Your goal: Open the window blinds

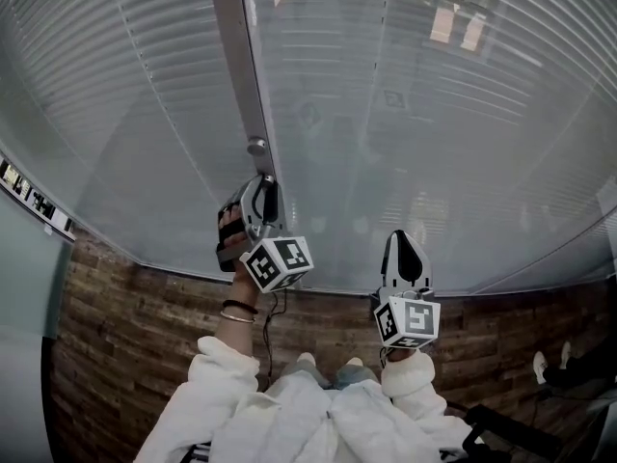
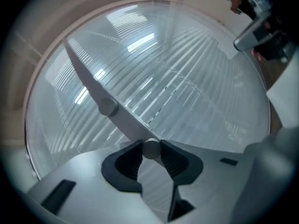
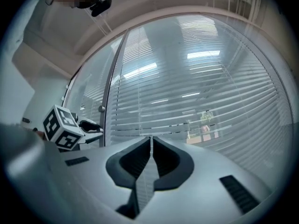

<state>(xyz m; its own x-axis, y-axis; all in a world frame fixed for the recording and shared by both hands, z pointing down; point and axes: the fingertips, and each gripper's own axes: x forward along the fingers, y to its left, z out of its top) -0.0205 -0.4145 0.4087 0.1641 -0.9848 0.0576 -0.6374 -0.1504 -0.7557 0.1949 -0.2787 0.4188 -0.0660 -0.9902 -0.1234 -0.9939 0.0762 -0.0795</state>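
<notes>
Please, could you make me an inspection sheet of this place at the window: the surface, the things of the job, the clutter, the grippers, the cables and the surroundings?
Surface: no table; the work is at the window, with wood planks below it.
Job's things: blinds lowered over the glass, some outside showing between the slats; metal frame post with two round knobs, the upper knob free, the lower knob gripped.
Clutter: nothing seen.
Grippers: left gripper shut on the lower knob; right gripper shut, empty, facing the blinds.
Cables: a thin dark cable hangs under the left gripper.
Surroundings: the person's white sleeves; a pale wall at the left.
</notes>
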